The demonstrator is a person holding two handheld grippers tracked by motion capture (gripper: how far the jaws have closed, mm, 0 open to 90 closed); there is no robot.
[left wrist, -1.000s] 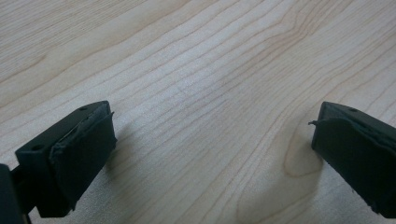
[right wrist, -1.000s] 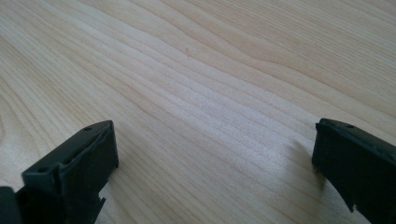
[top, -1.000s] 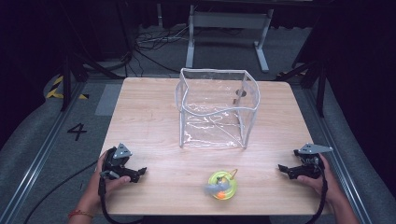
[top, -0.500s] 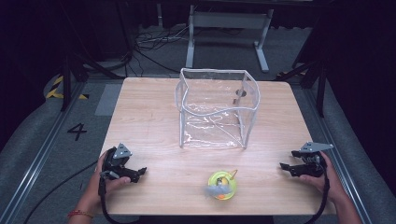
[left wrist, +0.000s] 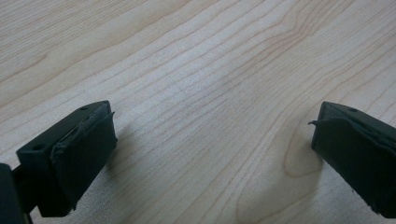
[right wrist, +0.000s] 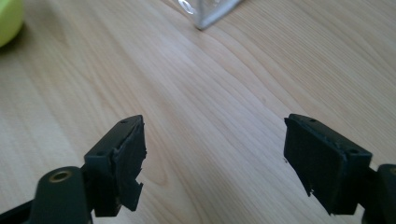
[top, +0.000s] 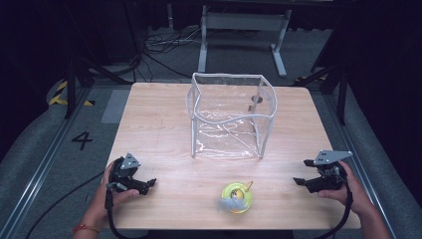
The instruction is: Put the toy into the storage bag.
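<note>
A yellow-green round toy (top: 237, 197) with a grey tuft lies near the table's front edge, midway between the two hands. Behind it stands a clear plastic box (top: 231, 115) with a white rim, top open. My left gripper (top: 148, 185) rests low at the front left, open over bare wood (left wrist: 212, 126). At the front right my right gripper (top: 301, 172) points toward the toy; its jaws have just been closing a little, but they stand open with nothing between them (right wrist: 215, 140). The right gripper view catches the toy's edge (right wrist: 7, 18) and a box corner (right wrist: 210, 11).
The wooden table (top: 159, 124) has bare wood to the left and right of the box. Beyond its far edge is dark floor with cables and a metal stand (top: 239, 25). A number 4 is marked on the floor (top: 82, 140) at the left.
The right hand has lifted its gripper slightly off the table, and its jaws have narrowed a little. The left gripper, the toy and the box have stayed put.
</note>
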